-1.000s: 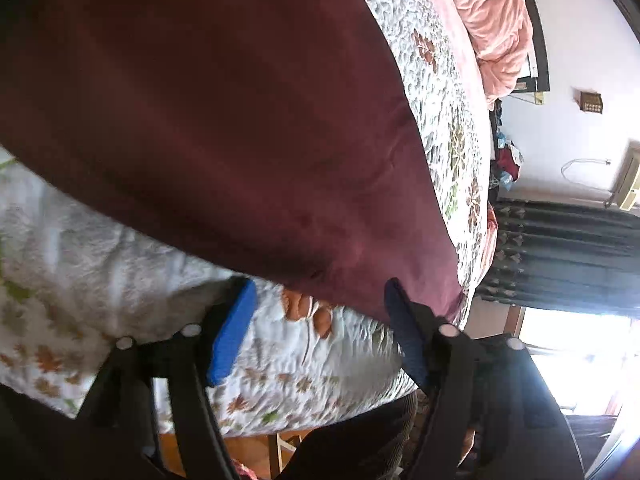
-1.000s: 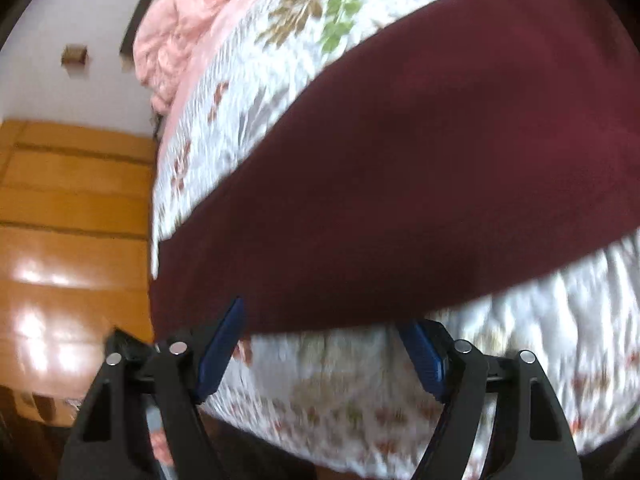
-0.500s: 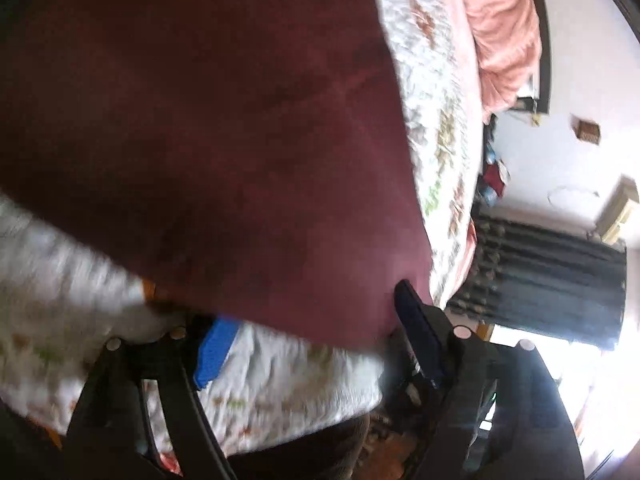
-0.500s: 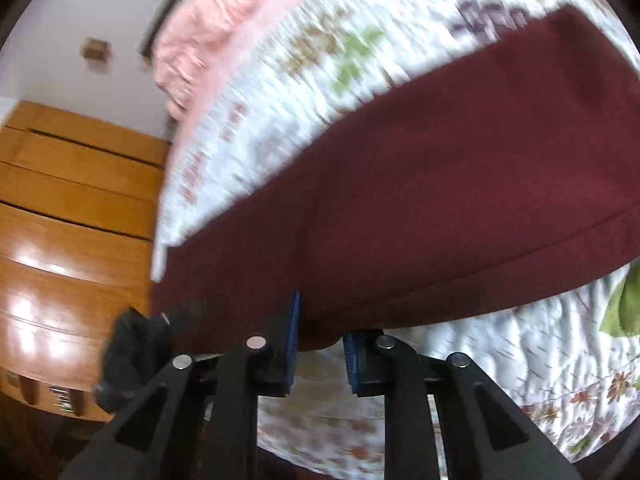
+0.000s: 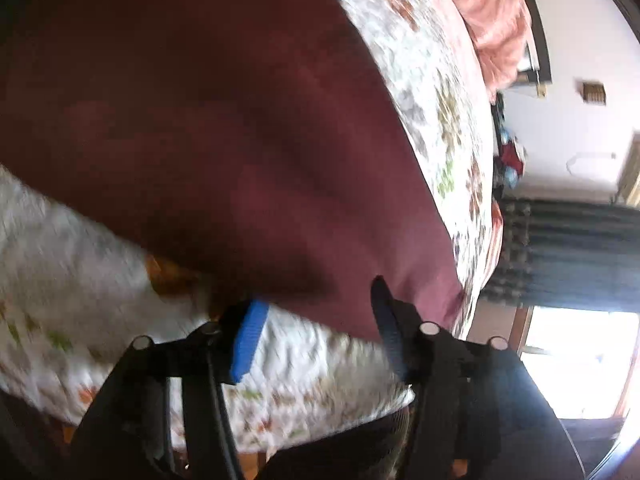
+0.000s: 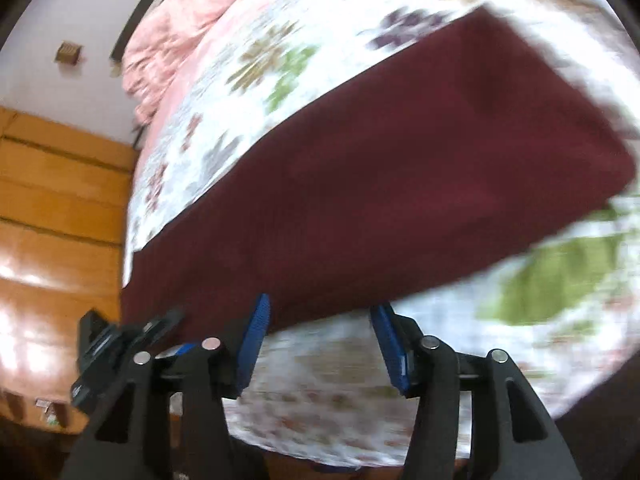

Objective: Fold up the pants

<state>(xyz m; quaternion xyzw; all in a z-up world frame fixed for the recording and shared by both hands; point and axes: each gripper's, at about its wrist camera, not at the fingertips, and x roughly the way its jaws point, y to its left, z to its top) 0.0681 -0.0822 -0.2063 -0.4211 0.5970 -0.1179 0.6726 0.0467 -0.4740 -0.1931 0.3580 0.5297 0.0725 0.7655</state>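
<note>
Maroon pants (image 6: 380,184), folded flat on bed

I count one pair of maroon pants (image 5: 208,120), lying flat as a single long piece. Under it is one bed (image 6: 340,408), with one flowered quilt (image 5: 92,280) spread across it. At the far end of the bed there is one pink blanket (image 6: 168,36), bunched up. I hold two hand-held grippers: my left hand-held gripper (image 5: 316,320) and my right hand-held gripper (image 6: 320,336). Each has two fingers, with two blue pads (image 6: 256,332), so four pads in all. On the wall I see one small brown box (image 5: 594,93). To the right there is one dark curtain (image 5: 568,256) and one bright window (image 5: 580,360). To the left there is one wooden wardrobe (image 6: 52,208).
</note>
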